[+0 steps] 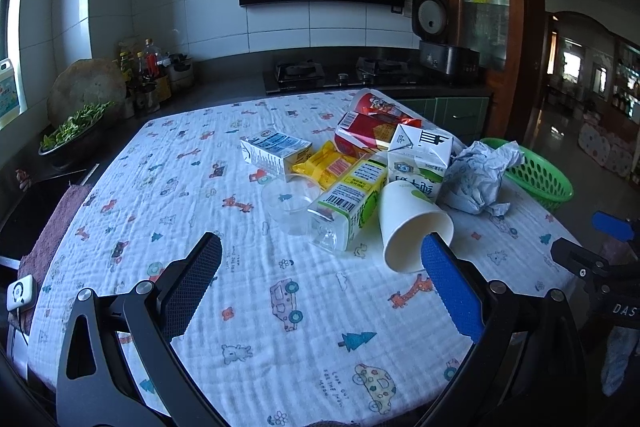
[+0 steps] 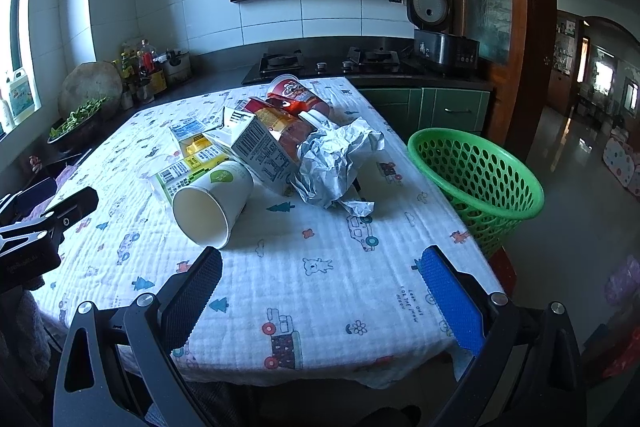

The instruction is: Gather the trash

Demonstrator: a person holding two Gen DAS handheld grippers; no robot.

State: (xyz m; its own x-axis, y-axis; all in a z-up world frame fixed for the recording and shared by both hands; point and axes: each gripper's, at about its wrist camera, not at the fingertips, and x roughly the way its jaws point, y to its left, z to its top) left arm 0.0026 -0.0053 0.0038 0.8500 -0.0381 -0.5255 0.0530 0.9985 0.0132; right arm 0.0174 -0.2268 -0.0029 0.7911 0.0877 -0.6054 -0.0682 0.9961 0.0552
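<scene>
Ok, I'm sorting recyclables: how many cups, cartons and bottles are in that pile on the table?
Cups: 2, paper cup and clear plastic cup
Cartons: 2, blue-printed carton and gable-top carton
Bottles: 1, clear labelled bottle
Total: 5

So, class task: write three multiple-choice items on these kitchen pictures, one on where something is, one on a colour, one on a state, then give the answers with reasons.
1. Where is the basket?
A. beside the table's right edge
B. on the stove
C. under the window

2. What colour is the basket?
A. red
B. green
C. white

3. How is the paper cup?
A. upright
B. crushed flat
C. on its side

Answers:
1 A: it stands off the tablecloth, past the right edge.
2 B: its perforated wall is green.
3 C: its open mouth faces the right gripper, whose jaws are open, like those of the left gripper.
</scene>
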